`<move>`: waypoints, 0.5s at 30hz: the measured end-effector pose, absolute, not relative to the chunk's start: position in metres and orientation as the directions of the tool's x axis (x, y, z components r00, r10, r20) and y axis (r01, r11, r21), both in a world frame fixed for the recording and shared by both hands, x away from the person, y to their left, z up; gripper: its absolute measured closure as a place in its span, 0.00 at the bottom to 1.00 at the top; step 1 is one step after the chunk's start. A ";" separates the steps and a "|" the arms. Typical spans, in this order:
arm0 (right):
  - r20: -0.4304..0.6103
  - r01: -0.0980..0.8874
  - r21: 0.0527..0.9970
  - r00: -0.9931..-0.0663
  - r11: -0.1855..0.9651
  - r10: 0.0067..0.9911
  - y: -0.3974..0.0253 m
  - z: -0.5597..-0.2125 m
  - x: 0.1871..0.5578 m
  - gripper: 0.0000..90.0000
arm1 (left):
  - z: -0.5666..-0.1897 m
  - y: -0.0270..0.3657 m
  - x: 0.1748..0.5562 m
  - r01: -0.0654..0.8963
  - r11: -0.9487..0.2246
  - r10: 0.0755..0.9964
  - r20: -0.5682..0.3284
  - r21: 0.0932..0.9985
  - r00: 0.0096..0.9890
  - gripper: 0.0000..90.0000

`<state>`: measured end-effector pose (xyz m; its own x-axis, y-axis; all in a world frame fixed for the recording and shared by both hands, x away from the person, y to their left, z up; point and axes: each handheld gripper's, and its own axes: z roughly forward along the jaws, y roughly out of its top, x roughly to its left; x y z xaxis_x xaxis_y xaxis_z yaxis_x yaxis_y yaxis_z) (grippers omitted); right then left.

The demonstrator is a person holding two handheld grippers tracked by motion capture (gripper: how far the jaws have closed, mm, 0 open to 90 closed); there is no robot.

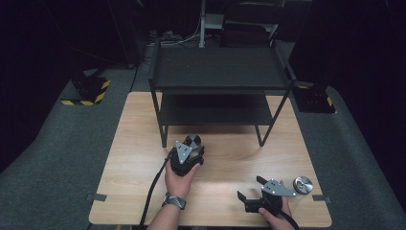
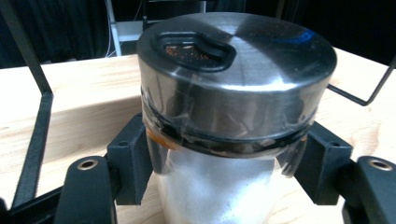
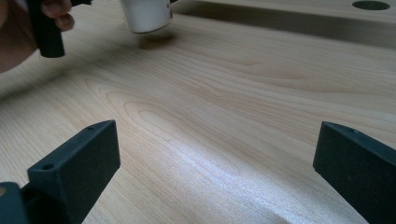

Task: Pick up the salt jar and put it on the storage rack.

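A: Left hand-held gripper point(image 1: 190, 147) is near the middle of the counter point(image 1: 134, 143), just in front of the black rack point(image 1: 220, 72), and it's got the shaker point(image 2: 233, 93) clamped between its jaws.

B: Where's the grip sitting?

A: On the clear body right below the steel lid point(image 2: 261, 51), one jaw pressed to each side. White grains fill the glass, and the lid's pour slot shows something reddish inside.

B: Is it on the wood?

A: The right gripper view shows its white base point(image 3: 145, 16) hanging just above the counter, a shadow right beneath it.

B: And the right hand-held gripper point(image 1: 249, 189)?

A: Low at the near right, jaws spread wide, nothing between them but bare wood. A second shaker point(image 1: 302, 184) stands just beside it, near the counter's right edge.
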<state>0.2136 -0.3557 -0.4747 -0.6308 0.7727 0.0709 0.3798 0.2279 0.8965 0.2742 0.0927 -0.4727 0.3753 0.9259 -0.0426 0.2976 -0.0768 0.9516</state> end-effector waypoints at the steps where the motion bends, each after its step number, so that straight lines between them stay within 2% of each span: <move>1: 0.071 0.380 0.896 -0.631 0.228 0.773 -0.356 -0.475 0.214 0.00 | -0.470 0.094 0.273 0.302 -0.076 0.925 -0.046 0.950 0.378 0.35; 9: 0.069 0.379 0.897 -0.627 0.227 0.776 -0.355 -0.475 0.213 0.00 | -0.454 0.098 0.256 0.280 -0.055 0.930 -0.053 0.958 0.364 0.35; 11: 0.070 0.381 0.897 -0.626 0.226 0.776 -0.355 -0.475 0.213 0.00 | -0.448 0.102 0.250 0.277 -0.012 0.929 -0.092 0.961 0.359 0.35; 15: 0.073 0.382 0.896 -0.626 0.224 0.776 -0.355 -0.475 0.213 0.00 | -0.442 0.103 0.246 0.268 -0.004 0.929 -0.095 0.963 0.357 0.35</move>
<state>0.2133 -0.3555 -0.4747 -0.6262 0.7763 0.0728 0.3822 0.2243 0.8964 0.2462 0.1031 -0.4423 0.3571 0.9292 -0.0951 0.2680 -0.0044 0.9634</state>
